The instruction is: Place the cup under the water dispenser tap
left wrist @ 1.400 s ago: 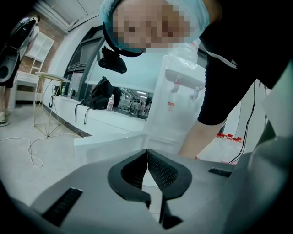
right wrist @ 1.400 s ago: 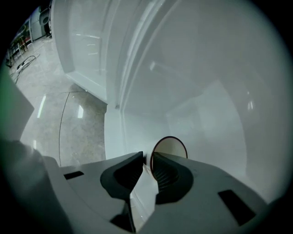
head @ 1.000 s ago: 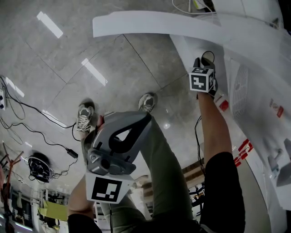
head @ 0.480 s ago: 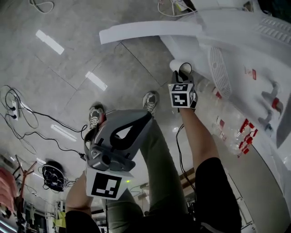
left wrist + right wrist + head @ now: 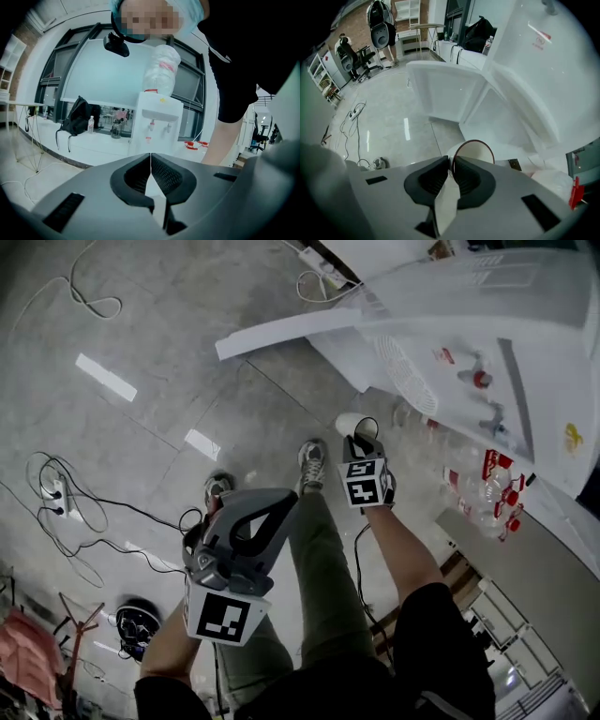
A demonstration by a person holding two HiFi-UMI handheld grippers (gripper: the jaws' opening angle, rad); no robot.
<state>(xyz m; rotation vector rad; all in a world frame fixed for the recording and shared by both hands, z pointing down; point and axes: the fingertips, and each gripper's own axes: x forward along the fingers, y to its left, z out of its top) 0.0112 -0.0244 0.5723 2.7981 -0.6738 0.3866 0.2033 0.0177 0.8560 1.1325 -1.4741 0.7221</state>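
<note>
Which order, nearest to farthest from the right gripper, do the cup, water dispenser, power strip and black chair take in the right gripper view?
1. cup, pinched in the right gripper.
2. water dispenser, close on the right.
3. power strip, floor, left.
4. black chair, far upper left.

The left tool (image 5: 150,155) sits near level before the body, jaws pressed together with nothing between them. The right forearm reaches out; the right tool (image 5: 451,163) points steeply down, pinching a cup (image 5: 474,151) rim.
</note>
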